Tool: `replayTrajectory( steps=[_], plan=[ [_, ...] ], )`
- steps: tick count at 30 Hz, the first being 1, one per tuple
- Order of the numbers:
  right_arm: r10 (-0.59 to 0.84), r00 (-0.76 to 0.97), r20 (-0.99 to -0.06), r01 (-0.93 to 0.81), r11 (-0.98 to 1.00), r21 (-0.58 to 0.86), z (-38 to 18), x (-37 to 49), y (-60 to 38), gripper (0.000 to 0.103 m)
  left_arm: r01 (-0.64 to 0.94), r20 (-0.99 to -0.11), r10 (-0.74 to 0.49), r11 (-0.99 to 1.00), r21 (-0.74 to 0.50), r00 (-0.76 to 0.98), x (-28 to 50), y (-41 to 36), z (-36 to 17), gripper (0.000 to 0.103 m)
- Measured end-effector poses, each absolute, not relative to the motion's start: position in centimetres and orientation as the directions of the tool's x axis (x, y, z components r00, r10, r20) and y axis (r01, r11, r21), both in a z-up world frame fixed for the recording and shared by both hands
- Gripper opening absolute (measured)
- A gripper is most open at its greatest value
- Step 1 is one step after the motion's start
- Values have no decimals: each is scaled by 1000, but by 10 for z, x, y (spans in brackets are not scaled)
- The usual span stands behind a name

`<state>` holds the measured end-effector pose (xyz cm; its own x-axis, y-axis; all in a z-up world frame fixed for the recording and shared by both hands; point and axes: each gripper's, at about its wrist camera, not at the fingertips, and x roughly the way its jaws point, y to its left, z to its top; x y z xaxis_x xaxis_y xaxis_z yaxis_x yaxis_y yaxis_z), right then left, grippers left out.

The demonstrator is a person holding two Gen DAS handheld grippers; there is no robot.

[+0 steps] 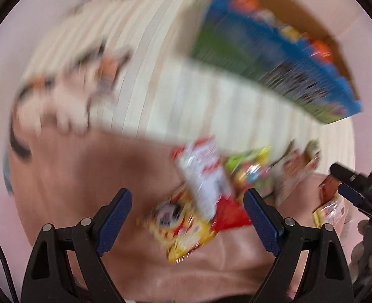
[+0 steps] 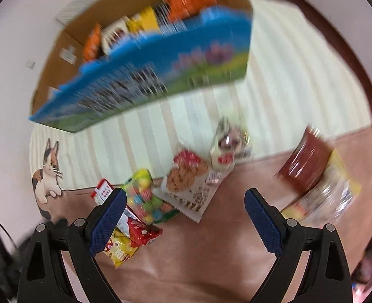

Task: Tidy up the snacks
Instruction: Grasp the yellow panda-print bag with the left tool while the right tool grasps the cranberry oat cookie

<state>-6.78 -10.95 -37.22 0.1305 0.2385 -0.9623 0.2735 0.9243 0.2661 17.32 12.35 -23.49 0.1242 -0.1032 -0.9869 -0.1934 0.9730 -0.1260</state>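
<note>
Both views are motion-blurred. My left gripper [image 1: 188,217] stands open above a heap of snack packets on a brown and cream mat: a white-and-red packet [image 1: 203,176], a yellow one [image 1: 183,229] and a green candy bag [image 1: 249,169]. Nothing is held between its pads. My right gripper [image 2: 186,217] is open too and holds nothing. It hangs over the mat, with a cookie packet [image 2: 188,184] ahead, a candy bag [image 2: 143,197] and a red packet [image 2: 145,234] by its left finger, and a dark red packet [image 2: 304,166] to the right. My right gripper [image 1: 350,184] also shows at the left wrist view's right edge.
A cardboard box with a blue and green printed side [image 2: 160,63] stands at the back of the mat, with orange [image 2: 188,2] and yellow packets upright in it. The same box [image 1: 274,58] fills the upper right of the left wrist view. A cat picture [image 2: 47,174] marks the mat's left end.
</note>
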Motion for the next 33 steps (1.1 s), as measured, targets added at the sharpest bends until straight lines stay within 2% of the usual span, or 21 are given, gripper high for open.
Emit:
replayTrajectory(
  steps=[4, 9, 11, 12, 14, 18, 21, 24, 30, 32, 33],
  plan=[
    [257, 74, -964, 313, 911, 267, -407, -63, -110, 97, -346, -984, -177, 922, -174, 22, 156, 145, -280, 90],
    [254, 20, -967, 340, 908, 246, -445, -54, -106, 97, -462, -966, -257, 857, -228, 0, 144, 150, -317, 88],
    [277, 4, -961, 387, 886, 257, -459, -54, -108, 96, -475, -972, -237, 854, -211, 5, 142, 147, -325, 73],
    [306, 2, -952, 425, 861, 277, -467, -55, -111, 96, -480, -972, -235, 852, -209, 7, 141, 146, -327, 71],
    [355, 14, -935, 495, 810, 315, -479, -58, -114, 93, -478, -976, -216, 856, -196, 13, 139, 145, -328, 68],
    [358, 4, -934, 524, 794, 307, -492, -57, -111, 76, -415, -987, -158, 897, -151, 19, 140, 136, -322, 67],
    [323, -22, -946, 452, 847, 278, -489, -58, -106, 62, -348, -993, -116, 930, -113, 12, 145, 129, -316, 67],
    [261, -76, -962, 299, 927, 228, -482, -62, -97, 57, -252, -999, -53, 966, -52, 1, 147, 120, -313, 67],
    [118, -204, -972, -11, 992, 123, -481, -96, -78, 56, -192, -999, -31, 981, -26, -23, 149, 113, -313, 67],
    [121, -209, -970, -16, 992, 127, -481, -104, -77, 59, -202, -998, -44, 979, -34, -44, 154, 111, -318, 69],
    [123, -209, -970, -5, 992, 127, -482, -105, -79, 68, -209, -997, -54, 977, -42, -53, 159, 114, -323, 69]
  ],
)
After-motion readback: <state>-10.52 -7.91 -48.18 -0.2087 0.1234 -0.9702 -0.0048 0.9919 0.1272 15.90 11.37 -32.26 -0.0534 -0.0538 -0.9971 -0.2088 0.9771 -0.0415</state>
